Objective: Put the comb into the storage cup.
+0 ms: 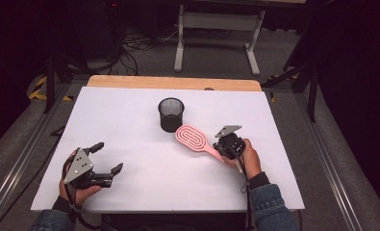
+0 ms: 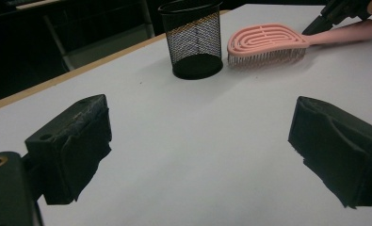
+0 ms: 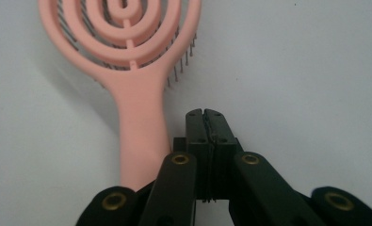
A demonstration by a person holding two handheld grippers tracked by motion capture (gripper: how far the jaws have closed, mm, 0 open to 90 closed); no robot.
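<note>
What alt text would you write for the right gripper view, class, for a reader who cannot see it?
The right gripper, jaws shut together on nothing, lies beside the handle of a pink hairbrush on a white table. The brush's looped head runs off the top.

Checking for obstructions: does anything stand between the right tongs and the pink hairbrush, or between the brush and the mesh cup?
Nothing visible does. The right tongs, shut, lie right beside the pink hairbrush handle. The brush head sits close beside the black mesh cup, with bare white table between them.
</note>
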